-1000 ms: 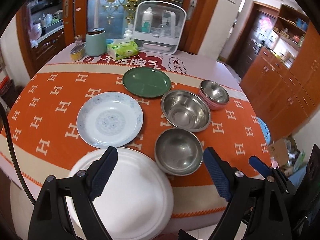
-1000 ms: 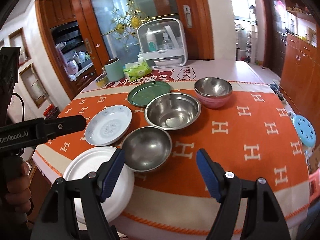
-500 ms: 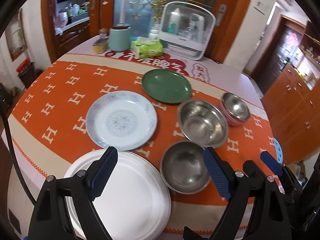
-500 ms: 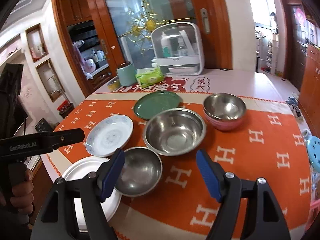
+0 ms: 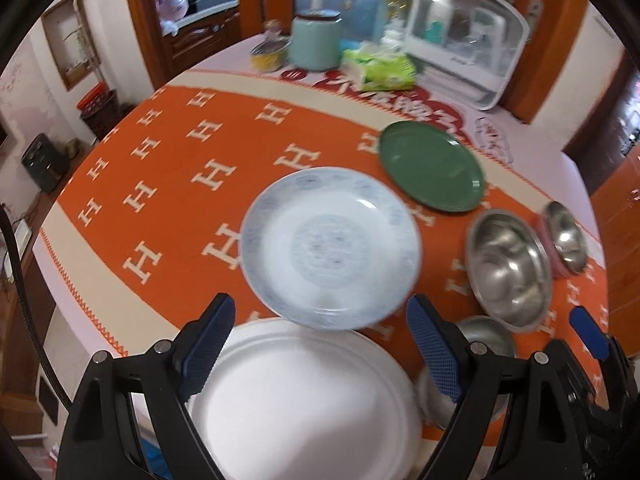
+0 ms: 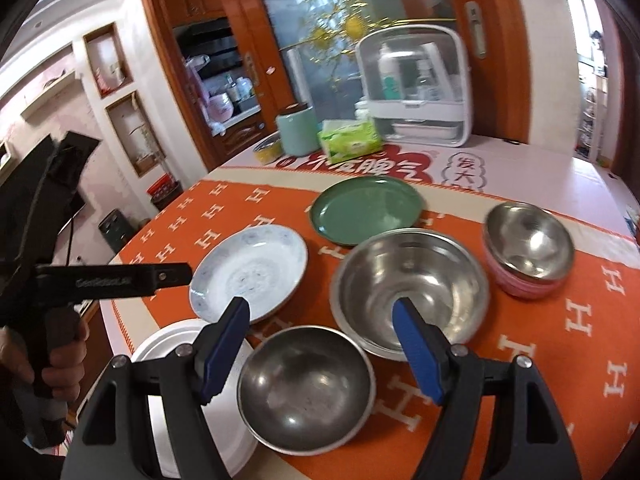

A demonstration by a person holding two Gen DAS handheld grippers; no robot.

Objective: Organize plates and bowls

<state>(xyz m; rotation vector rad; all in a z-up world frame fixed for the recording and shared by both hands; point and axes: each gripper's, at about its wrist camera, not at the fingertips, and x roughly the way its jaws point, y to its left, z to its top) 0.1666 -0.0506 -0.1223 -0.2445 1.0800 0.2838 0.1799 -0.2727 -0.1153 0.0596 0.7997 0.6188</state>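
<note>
I see my left gripper (image 5: 320,350) spread wide and empty above the white plate (image 5: 304,404) at the table's near edge, the patterned plate (image 5: 332,248) just beyond. My right gripper (image 6: 324,350), also spread, straddles the small steel bowl (image 6: 306,388) without touching.

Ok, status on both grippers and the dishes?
Left gripper open, empty, over white plate. Right gripper open, empty, over small steel bowl. Nothing stacked, nothing blocking.

Home dining room: clothed table (image 6: 580,320), wooden doors (image 6: 256,40), kitchen shelves (image 6: 224,84).
</note>
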